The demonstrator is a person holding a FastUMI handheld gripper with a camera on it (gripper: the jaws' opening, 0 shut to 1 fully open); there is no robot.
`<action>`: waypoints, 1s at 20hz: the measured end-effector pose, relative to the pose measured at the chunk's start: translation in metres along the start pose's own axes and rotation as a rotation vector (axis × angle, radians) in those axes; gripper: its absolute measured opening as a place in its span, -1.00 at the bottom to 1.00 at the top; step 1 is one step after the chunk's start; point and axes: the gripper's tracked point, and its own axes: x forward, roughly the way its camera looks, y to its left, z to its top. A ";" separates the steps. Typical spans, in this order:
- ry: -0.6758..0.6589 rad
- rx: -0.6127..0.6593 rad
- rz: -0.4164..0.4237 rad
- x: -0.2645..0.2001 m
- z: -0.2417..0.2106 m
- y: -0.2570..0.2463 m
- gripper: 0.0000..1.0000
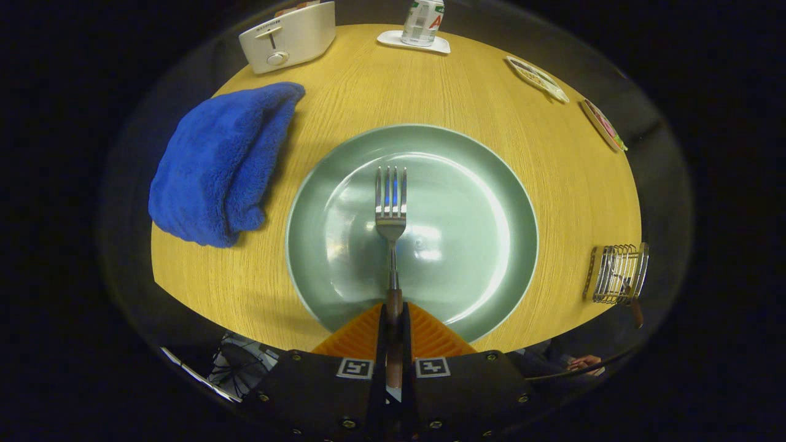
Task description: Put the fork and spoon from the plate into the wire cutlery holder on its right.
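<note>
- gripper clamped on fork handle, tines out over green plate
- wire cutlery holder right of plate on table, something already in it

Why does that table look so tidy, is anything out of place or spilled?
Nothing is spilled or broken. The jaws are shut on the fork, its tines out over the green plate. The blue towel lies loosely bunched beside the plate. The wire cutlery holder stands at the table's edge, a handle in it.
</note>
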 end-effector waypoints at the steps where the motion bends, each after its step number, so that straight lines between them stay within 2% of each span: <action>1: -0.020 0.003 -0.010 -0.001 0.001 -0.002 -0.79; 2: -0.030 0.009 -0.026 -0.002 0.001 -0.004 -0.89; 7: -0.100 0.050 -0.048 -0.012 0.012 -0.016 -0.89; 13: -0.171 0.104 -0.105 -0.045 0.025 -0.045 -0.89; 20: -0.222 0.258 -0.188 -0.085 0.031 -0.117 -0.89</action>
